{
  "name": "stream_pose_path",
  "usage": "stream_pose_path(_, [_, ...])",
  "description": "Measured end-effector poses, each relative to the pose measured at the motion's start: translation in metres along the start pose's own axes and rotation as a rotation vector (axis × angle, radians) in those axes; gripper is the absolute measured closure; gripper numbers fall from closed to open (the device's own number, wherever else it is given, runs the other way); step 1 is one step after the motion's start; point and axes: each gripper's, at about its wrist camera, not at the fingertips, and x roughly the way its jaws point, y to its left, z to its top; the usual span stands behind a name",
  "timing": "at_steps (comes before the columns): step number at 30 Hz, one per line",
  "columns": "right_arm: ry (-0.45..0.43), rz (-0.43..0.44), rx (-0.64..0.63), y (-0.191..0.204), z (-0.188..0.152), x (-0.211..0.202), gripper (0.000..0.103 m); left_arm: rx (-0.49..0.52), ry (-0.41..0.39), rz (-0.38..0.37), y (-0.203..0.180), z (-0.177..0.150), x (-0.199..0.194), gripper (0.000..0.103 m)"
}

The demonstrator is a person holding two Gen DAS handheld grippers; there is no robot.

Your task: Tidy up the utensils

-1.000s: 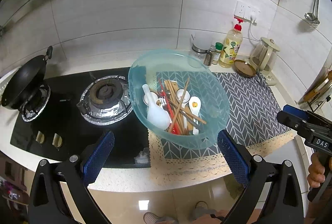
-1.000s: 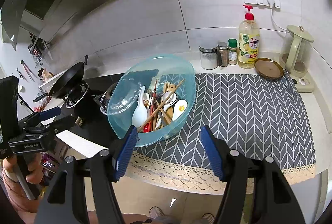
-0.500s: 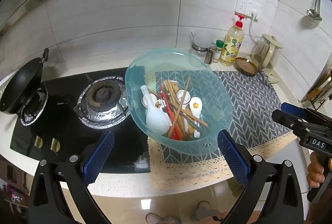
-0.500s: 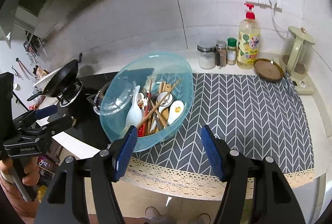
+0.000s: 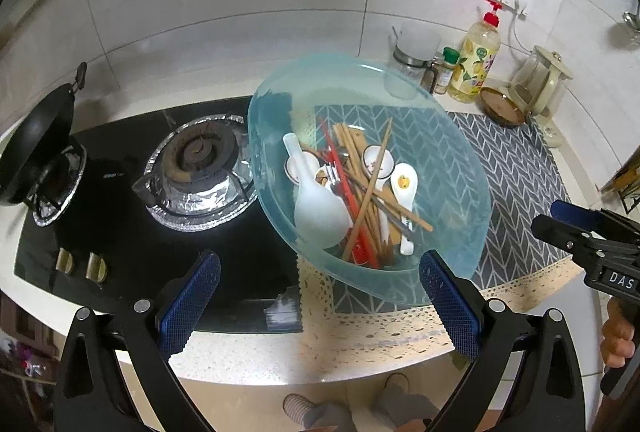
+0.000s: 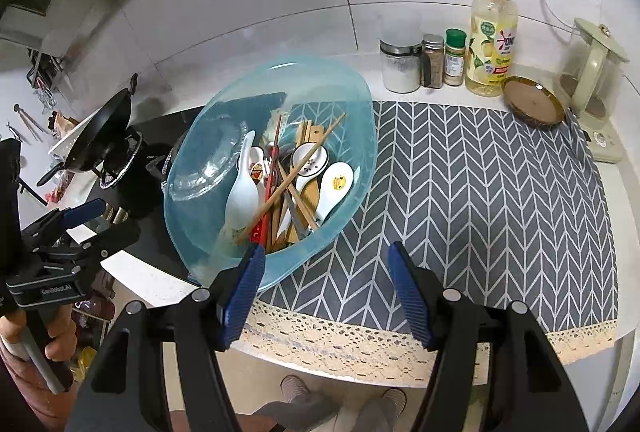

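Teal plastic basin [image 5: 448,168] holds jumbled chopsticks [image 5: 374,178], spoons [image 6: 334,188] etc., corralled at mat's [image 6: 480,192] left end. Left gripper [image 5: 320,306] & right gripper [image 6: 326,290] hang near, both spread wide, holding nothing.

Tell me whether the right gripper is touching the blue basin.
Apart. The left wrist view shows the right gripper out to the side of the blue basin, with a strip of grey mat showing between them.

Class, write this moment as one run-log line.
left gripper: open, empty | right gripper: open, empty | utensils: mixed heap in blue basin | basin: on counter, straddling mat
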Motion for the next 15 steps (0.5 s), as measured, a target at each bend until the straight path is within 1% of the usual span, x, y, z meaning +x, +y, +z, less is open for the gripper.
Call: stream_pose_path(15, [0.006, -0.008, -0.018, 0.0048, 0.0035, 0.0043, 0.041, -0.001, 0.005, -0.009, 0.0017, 0.0006, 0.0045, 0.004])
